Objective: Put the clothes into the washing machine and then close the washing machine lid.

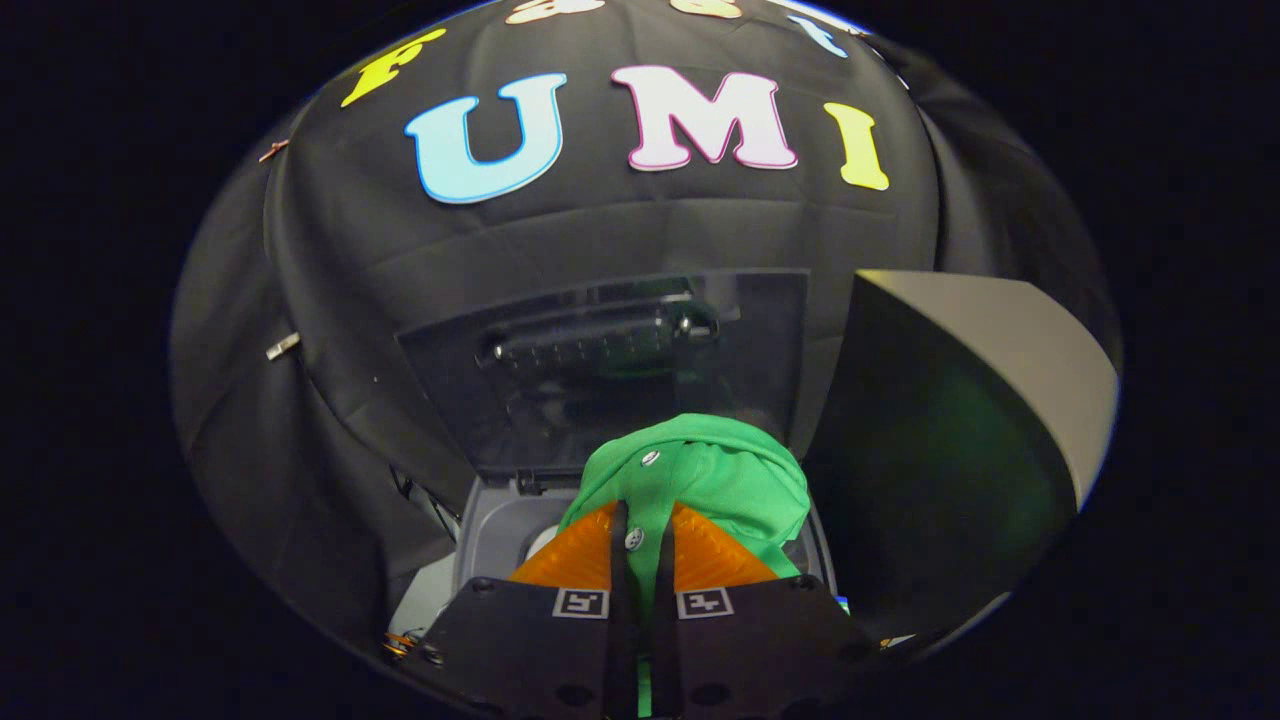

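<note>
open washer lid [620, 350] behind, tool [640, 540] pinching green shirt [730, 480]

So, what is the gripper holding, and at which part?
The gripper is shut on the green garment, pinching a fold of its buttoned front edge, above the open washing machine.

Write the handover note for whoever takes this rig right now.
Tongs: shut on the green garment, which is pinched between the fingers and bunches up just ahead of them.
Washing machine: directly beneath and beyond the garment; its clear lid stands raised behind it.
Done: garment picked up and carried over the machine.
Left: lower and release the garment into the tub, then close the lid. Grey box beside the machine is not part of the job.
</note>
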Tool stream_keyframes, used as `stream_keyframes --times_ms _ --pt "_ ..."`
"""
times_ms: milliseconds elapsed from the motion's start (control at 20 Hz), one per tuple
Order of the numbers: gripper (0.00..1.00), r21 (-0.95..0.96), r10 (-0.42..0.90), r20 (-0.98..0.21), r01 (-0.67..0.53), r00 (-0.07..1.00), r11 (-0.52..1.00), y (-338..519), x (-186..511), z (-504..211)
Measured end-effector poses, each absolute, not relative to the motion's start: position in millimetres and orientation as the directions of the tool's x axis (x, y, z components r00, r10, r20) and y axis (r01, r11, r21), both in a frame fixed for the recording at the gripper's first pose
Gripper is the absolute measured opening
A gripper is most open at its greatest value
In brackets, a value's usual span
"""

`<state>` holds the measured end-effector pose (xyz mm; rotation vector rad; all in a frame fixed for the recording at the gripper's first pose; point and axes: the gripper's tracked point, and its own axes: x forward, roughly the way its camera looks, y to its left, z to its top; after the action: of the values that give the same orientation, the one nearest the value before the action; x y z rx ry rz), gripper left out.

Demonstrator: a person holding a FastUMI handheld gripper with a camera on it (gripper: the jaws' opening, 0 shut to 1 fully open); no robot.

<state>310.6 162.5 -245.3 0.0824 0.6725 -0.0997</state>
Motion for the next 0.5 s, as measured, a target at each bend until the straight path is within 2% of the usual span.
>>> stream_keyframes --times_ms 500 --pt "0.1 0.031 -0.018 -0.713 0.057 0.701 0.998 172.0 308.0 -361.1"
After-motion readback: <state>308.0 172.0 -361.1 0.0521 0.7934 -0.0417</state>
